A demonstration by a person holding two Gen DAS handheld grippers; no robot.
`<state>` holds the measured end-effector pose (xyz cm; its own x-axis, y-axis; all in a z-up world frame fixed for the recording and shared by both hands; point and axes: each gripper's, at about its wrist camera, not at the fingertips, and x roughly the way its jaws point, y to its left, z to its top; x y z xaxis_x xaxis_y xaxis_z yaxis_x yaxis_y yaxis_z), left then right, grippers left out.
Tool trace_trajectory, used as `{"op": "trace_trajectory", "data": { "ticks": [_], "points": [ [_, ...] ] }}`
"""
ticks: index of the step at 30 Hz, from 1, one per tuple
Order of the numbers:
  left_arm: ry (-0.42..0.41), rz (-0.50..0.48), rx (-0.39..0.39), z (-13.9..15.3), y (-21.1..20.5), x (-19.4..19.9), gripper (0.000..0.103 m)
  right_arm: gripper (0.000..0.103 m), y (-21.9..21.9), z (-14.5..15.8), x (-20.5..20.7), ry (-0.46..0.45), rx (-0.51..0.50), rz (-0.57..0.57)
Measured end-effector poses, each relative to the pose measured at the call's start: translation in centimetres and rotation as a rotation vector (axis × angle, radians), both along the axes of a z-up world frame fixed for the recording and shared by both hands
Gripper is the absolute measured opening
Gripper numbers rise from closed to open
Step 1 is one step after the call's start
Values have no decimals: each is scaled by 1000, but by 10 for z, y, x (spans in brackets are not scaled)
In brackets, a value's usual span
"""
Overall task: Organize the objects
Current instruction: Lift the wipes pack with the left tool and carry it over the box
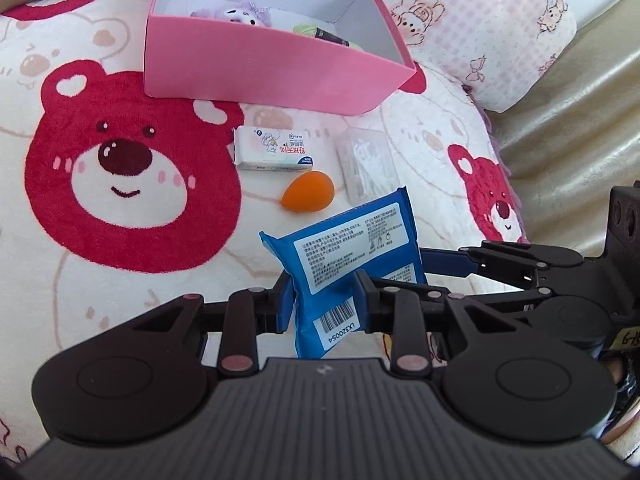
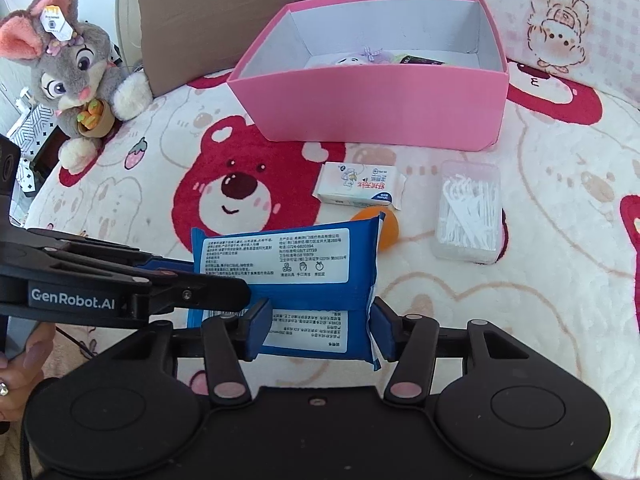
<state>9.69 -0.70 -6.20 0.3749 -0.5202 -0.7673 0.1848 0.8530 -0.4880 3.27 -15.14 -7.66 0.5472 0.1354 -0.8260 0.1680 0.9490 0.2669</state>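
A blue wipes pack hangs above the bear-print blanket. My left gripper is shut on one end of it, near the barcode. My right gripper straddles the pack's other end; its blue pads lie along the pack's sides and no squeeze shows. In the left wrist view one finger of it shows behind the pack. On the blanket beyond lie an orange egg-shaped sponge, a small white carton and a clear box of floss picks.
An open pink box stands behind them, with a purple plush and a dark packet inside. A grey plush rabbit sits at the far left against a brown cushion. A pink checked pillow lies at the right.
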Motion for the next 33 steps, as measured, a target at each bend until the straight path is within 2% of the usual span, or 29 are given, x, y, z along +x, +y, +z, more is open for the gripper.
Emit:
{"op": "trace_trajectory", "data": {
  "ticks": [4, 20, 28, 33],
  "points": [
    [-10, -9, -5, 12, 5, -7, 28, 63, 9, 13, -7, -13, -4, 7],
    [-81, -25, 32, 75, 21, -25, 29, 66, 35, 69, -13, -73, -60, 41],
    [-143, -22, 36, 108, 29, -16, 31, 69, 40, 95, -3, -135, -93, 49],
    [-209, -28, 84, 127, 25, 3, 31, 72, 39, 109, 14, -176, -132, 37]
  ]
}}
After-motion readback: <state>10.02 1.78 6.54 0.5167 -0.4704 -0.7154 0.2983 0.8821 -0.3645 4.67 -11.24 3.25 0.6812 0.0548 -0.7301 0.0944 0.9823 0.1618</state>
